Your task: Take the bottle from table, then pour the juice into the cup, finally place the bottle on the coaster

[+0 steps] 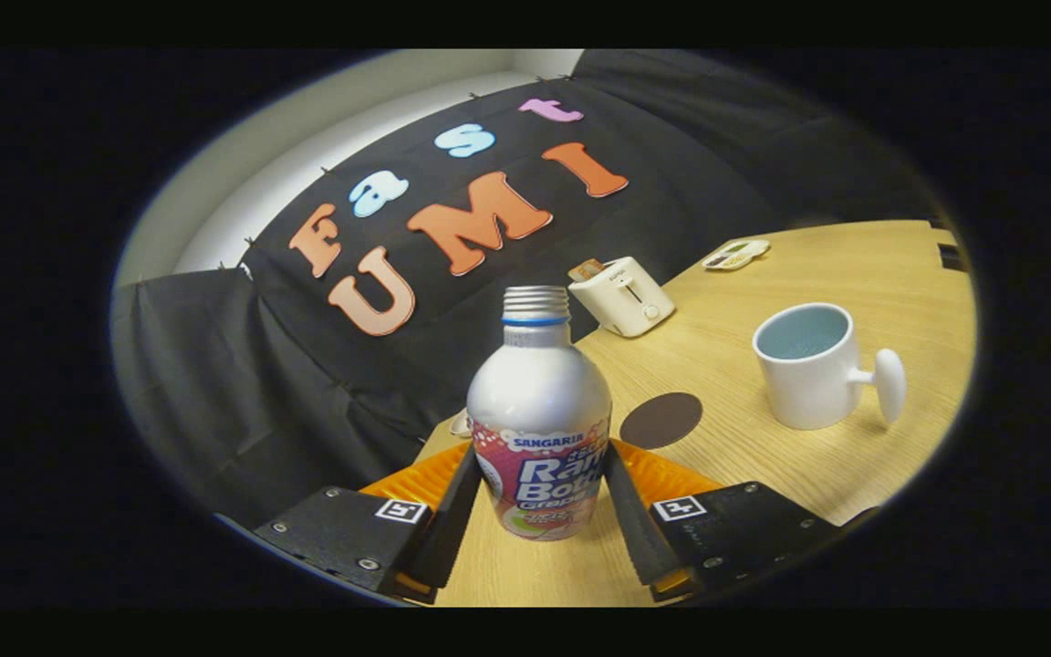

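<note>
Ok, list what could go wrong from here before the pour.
1. The tongs press only on the low, labelled part of the bottle; tilted, its tall top could swing or slip.
2. The bottle's neck has no cap, so a sudden lift may spill.
3. The cup has a narrow mouth, and the coaster lies close beside it.

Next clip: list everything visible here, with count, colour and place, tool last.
Silver metal bottle with printed label: one, uncapped, upright between the fingers.
Dark brown round coaster: one, just beyond the bottle.
White cup with knobbed handle: one, pale blue inside, beyond the coaster.
White toaster: one, at the far table edge.
Small white device: one, far side.
Light wooden table: one.
Tool: black fingers pressing both bottle sides.
</note>
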{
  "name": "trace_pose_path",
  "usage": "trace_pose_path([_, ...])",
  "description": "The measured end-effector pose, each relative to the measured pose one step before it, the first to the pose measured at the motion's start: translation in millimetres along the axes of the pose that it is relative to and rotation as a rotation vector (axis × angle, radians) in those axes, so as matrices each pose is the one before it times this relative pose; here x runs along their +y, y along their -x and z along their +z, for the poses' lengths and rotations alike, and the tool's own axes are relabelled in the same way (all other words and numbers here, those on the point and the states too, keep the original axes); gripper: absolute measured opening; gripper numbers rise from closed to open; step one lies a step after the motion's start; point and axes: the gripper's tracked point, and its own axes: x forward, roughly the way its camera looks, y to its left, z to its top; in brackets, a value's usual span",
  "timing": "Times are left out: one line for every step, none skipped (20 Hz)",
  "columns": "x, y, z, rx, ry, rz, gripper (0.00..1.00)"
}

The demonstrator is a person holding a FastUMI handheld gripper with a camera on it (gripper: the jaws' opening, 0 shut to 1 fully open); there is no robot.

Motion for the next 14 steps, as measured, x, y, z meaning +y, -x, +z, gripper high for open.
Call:
trace_pose_path([0.48,0.18,3.9,-0.00155,-0.04748,0.01175,0.75])
trace_pose_path([-1.82,-0.35,4.67,-0.00479,-0.04819,0.00816,0.75])
trace_pose_path([-3.41,-1.87,2.39,0.00009,-0.04648,0.00569,0.75])
trace_pose_path([-5.11,-2.12,1.36,0.00185,-0.03116,-0.00717,0.75])
trace_pose_path([-6.55,-2.51,0.73,0.00126,-0.02728,-0.01243,0.75])
trace_pose_path([-4.84,-0.64,1.96,0.00176,-0.03034,-0.00327,0.74])
trace_pose_path([-2.23,-2.62,2.23,-0.00567,-0.03316,0.00089,0.74])
trace_pose_path([-4.18,-1.09,4.05,-0.00388,-0.03039,0.0,0.74])
trace_pose_path([-1.58,0.84,1.87,0.0004,-0.03772,0.00328,0.74])
trace_pose_path([-1.82,0.23,3.44,-0.00401,-0.03923,0.00716,0.74])
trace_pose_path([-0.49,1.37,2.05,-0.00293,-0.04073,0.007,0.74])
trace_pose_path([-0.06,0.17,2.71,-0.00367,-0.04077,0.00657,0.74])
trace_pose_path([-1.08,-1.43,3.66,-0.00485,-0.04439,0.00703,0.74])
trace_pose_path([-0.46,0.16,2.95,-0.00728,-0.0456,0.00763,0.74])
